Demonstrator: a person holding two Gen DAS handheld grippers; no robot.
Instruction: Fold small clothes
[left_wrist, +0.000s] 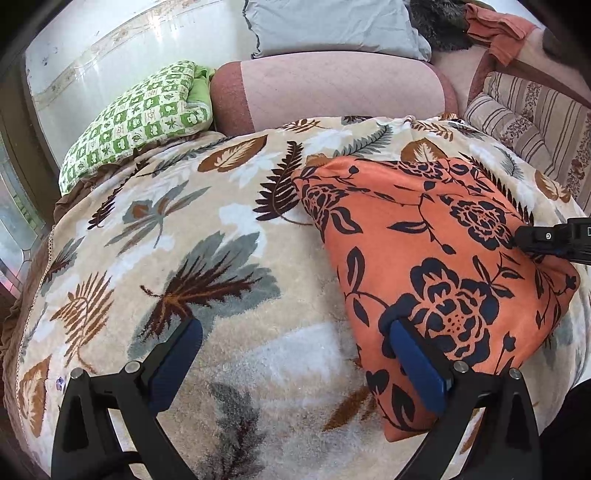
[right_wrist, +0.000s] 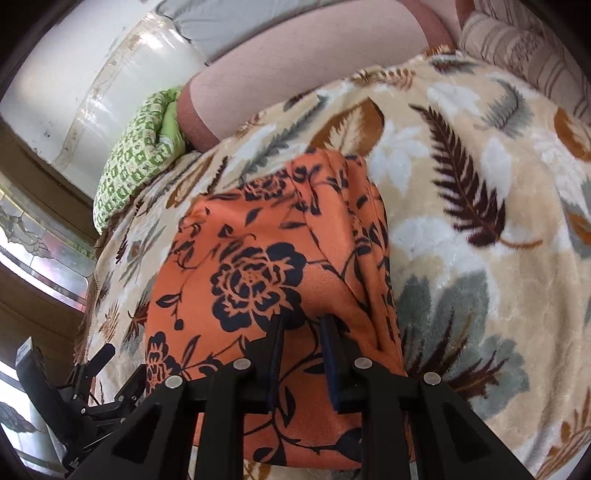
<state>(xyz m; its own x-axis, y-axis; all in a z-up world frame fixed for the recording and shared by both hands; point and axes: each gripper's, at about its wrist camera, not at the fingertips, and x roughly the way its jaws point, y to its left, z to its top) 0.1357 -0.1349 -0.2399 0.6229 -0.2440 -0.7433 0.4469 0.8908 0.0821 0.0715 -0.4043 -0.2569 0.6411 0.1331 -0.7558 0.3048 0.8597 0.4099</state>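
Left wrist view: low over leaf-print blanket (left_wrist: 229, 229), facing green checked pillow (left_wrist: 140, 118) at 11 o'clock. Right wrist view: closer, perhaps tilted; shares orange floral cloth (right_wrist: 266, 266), blanket, pillow.

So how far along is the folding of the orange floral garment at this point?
Mostly done, it seems: the orange floral garment lies as a compact folded packet on the leaf-print blanket. In hand: the right gripper sits nearly shut over its near edge, though a real pinch can't be confirmed. The left gripper is wide open beside it, holding nothing. Left: perhaps a final fold or release; no other clothes waiting are visible.
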